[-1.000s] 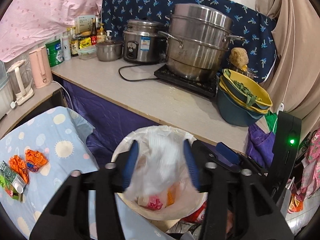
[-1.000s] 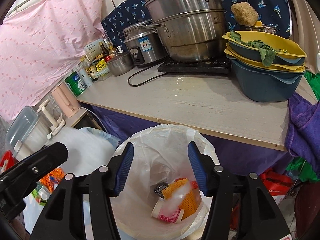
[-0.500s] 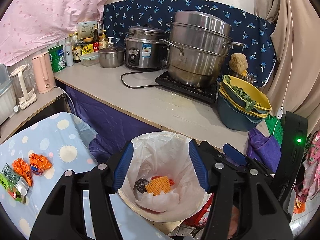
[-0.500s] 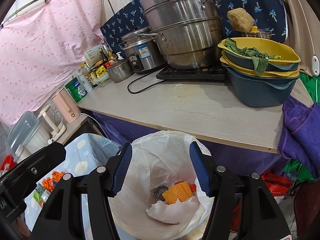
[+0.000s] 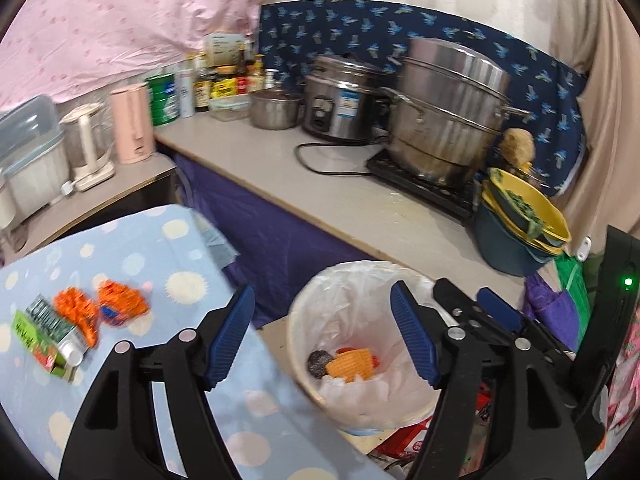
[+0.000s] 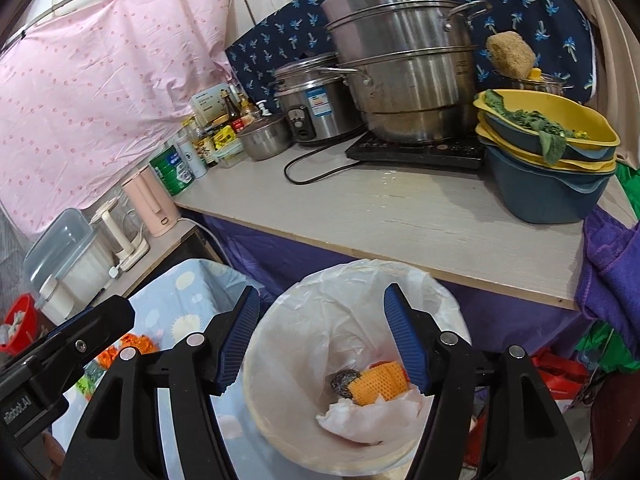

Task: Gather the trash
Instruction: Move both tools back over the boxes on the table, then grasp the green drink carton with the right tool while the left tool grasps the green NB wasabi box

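Note:
A trash bin [image 5: 304,320] lined with a white bag stands beside the blue dotted table [image 5: 132,252]; it also shows in the right wrist view [image 6: 264,392]. Inside lie an orange foam net [image 6: 378,382], a dark scrubber [image 6: 344,380] and white paper [image 6: 360,416]. On the table lie two orange wrappers [image 5: 100,310] and a green carton [image 5: 48,336]. My left gripper [image 5: 322,336] is open and empty, between table edge and bin. My right gripper [image 6: 322,346] is open and empty above the bin.
A counter [image 6: 400,216] behind the bin holds a steel steamer pot [image 6: 404,60], a rice cooker [image 6: 316,100], stacked yellow and blue bowls [image 6: 548,160], bottles and a pink kettle [image 5: 132,124]. Purple cloth [image 6: 612,264] hangs at the right.
The white paper held over the bin in my left gripper dropped into it. My left gripper has since swung left toward the table, bringing wrappers and carton closer. The right gripper barely moved.

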The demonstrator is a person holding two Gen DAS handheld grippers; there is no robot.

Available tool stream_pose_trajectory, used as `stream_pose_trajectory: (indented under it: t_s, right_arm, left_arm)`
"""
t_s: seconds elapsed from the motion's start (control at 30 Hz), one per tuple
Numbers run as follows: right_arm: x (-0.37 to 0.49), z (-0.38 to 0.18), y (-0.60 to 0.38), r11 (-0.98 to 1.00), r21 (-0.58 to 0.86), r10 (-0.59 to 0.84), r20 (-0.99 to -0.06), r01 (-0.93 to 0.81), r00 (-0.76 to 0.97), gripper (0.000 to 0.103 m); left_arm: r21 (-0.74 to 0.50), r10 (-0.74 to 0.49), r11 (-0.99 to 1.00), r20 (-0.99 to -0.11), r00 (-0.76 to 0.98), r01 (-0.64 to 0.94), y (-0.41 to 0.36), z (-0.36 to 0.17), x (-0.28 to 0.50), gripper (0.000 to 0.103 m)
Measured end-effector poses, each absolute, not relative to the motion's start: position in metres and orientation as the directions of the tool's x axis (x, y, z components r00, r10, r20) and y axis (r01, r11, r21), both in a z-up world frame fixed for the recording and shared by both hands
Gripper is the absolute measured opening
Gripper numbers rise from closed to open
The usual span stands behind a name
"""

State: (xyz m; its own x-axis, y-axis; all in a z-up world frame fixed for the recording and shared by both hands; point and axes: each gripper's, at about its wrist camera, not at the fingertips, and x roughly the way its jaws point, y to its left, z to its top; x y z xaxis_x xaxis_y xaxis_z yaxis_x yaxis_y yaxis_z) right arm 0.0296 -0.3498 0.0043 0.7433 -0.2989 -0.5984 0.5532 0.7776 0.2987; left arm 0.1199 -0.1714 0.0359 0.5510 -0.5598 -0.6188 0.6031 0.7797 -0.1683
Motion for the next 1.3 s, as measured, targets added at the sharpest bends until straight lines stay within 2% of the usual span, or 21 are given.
stream_pose_trajectory:
  t_s: [0.3,0.5,0.73,0.9,1.13,1.3]
  right_arm:
    - [0.076,-0.010,-0.284,0.848,0.275,-0.193,-0.636,0.454,0.747,0.063]
    - [0.111,-0.022,-0.228,0.892,0.263,-0.110,-0.662,0.368,0.741,0.068]
    - [0.154,-0.035,-0.162,0.935,0.247,-0.014,-0.690,0.254,0.724,0.068]
    - [0.181,-0.044,-0.121,0.957,0.235,0.049,-0.707,0.170,0.705,0.068]
    - [0.221,-0.061,-0.071,0.967,0.251,0.155,-0.736,0.053,0.659,0.068]
    - [0.250,-0.073,-0.043,0.970,0.242,0.204,-0.749,-0.026,0.631,0.075]
  left_arm:
    - [-0.178,-0.411,0.897,-0.671,0.617,0.404,-0.073,0.012,0.159,0.069]
    - [-0.122,-0.262,0.960,-0.701,0.663,0.251,-0.001,-0.007,0.181,0.069]
    - [-0.149,-0.162,0.986,-0.754,0.636,0.075,0.082,-0.033,0.208,0.069]
    - [-0.164,-0.121,0.986,-0.775,0.621,-0.013,0.124,-0.046,0.219,0.069]
    - [-0.190,-0.119,0.980,-0.797,0.592,-0.059,0.156,-0.060,0.232,0.078]
    - [-0.230,-0.146,0.970,-0.818,0.556,-0.084,0.172,-0.073,0.243,0.080]
